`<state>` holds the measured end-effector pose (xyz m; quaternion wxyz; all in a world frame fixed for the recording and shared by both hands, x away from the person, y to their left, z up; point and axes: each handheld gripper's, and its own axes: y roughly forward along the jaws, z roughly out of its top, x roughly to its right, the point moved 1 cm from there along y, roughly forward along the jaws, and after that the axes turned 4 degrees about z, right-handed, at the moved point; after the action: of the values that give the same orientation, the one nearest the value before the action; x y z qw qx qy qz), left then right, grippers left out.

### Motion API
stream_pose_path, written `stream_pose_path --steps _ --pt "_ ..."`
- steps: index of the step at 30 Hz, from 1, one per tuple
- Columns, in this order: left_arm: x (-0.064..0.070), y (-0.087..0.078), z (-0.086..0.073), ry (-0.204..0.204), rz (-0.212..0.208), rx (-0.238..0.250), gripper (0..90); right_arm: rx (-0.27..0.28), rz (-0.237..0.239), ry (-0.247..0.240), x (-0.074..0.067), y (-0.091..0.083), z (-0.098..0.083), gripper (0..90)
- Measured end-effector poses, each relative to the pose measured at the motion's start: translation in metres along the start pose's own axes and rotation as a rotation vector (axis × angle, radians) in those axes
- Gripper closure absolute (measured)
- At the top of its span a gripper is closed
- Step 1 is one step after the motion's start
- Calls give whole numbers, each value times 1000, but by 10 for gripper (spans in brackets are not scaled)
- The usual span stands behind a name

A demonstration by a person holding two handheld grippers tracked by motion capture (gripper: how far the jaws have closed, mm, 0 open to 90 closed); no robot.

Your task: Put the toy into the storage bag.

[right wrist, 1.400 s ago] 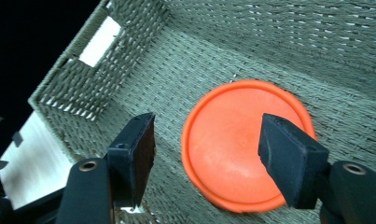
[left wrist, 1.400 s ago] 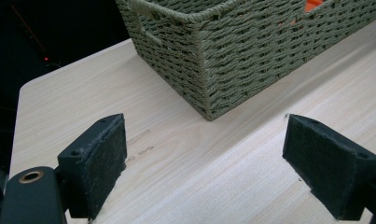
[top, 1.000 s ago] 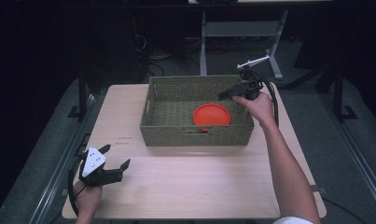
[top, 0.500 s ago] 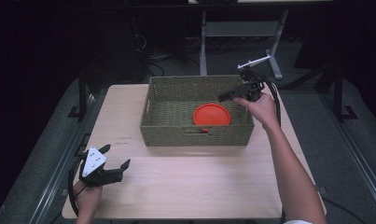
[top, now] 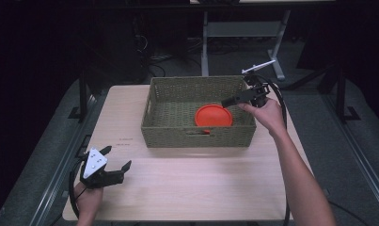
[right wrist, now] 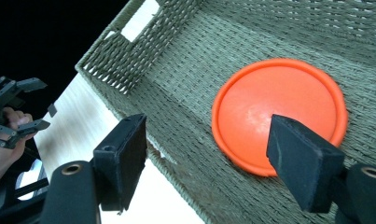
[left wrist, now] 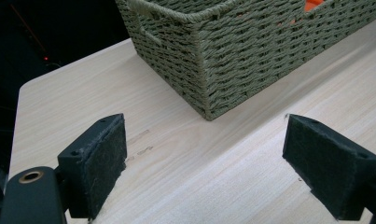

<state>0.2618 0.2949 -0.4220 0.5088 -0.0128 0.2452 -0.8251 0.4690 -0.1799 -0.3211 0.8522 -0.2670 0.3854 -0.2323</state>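
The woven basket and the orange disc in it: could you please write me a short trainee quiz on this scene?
1. True or false: the orange disc lies flat on the floor of the woven basket.
2. Which gripper is above the basket? A) the left gripper B) the right gripper
3. What lies between the left gripper's jaws in the left gripper view?

Key:
1. True.
2. B; its jaws stand open above the disc and grip nothing, and they have just been opening further.
3. Nothing but bare table; the jaws are open and the basket corner is farther off.
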Motion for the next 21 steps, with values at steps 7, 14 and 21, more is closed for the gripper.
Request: stream_pose_path --steps 7,14,21 --pt "0 0 0 4 1 -1 130 -2 13 -15 -4 -4 -8 276" --pt "0 0 0 -1 0 1 130 -1 27 -32 -10 -8 -14 267" --pt "0 0 0 0 0 0 129 0 40 -53 -16 -13 -21 266"
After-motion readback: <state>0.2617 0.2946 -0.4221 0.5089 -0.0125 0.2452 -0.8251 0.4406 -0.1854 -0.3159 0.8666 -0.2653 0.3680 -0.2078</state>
